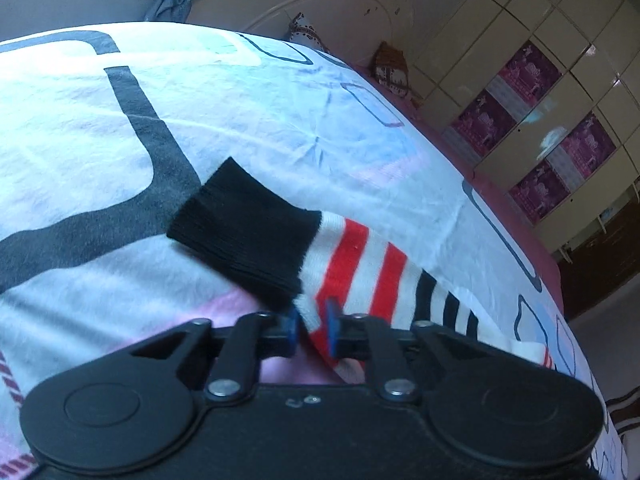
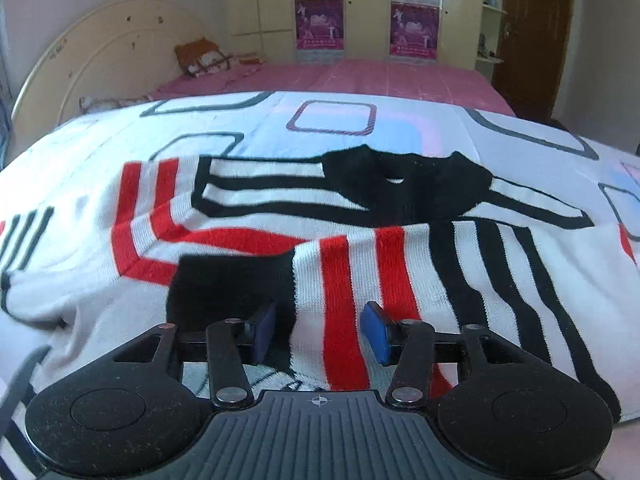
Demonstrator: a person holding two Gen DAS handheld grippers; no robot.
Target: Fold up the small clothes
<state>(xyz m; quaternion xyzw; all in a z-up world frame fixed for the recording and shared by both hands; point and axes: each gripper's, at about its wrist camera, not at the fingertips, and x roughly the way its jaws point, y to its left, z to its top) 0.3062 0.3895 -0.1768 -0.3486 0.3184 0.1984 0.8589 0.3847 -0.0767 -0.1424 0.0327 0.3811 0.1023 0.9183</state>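
A small white knit sweater (image 2: 400, 264) with red and black stripes lies flat on the patterned bedspread (image 2: 340, 120), its black collar (image 2: 404, 188) at the far side. One sleeve is folded across the body, its black cuff (image 2: 228, 284) just ahead of my right gripper (image 2: 320, 330). That gripper is open, and its blue pads (image 2: 376, 334) hover over the sleeve's red stripes. In the left wrist view the other sleeve (image 1: 352, 264) ends in a black cuff (image 1: 240, 232). My left gripper (image 1: 312, 322) is shut on that sleeve's edge just behind the cuff.
The bedspread (image 1: 240, 120) covers a bed with a pink sheet (image 2: 380, 76) showing beyond it. A cream headboard (image 2: 100, 52) and cushions (image 2: 204, 60) are at the far left. A wardrobe with pink posters (image 2: 320, 20) and a brown door (image 2: 528, 32) stand behind.
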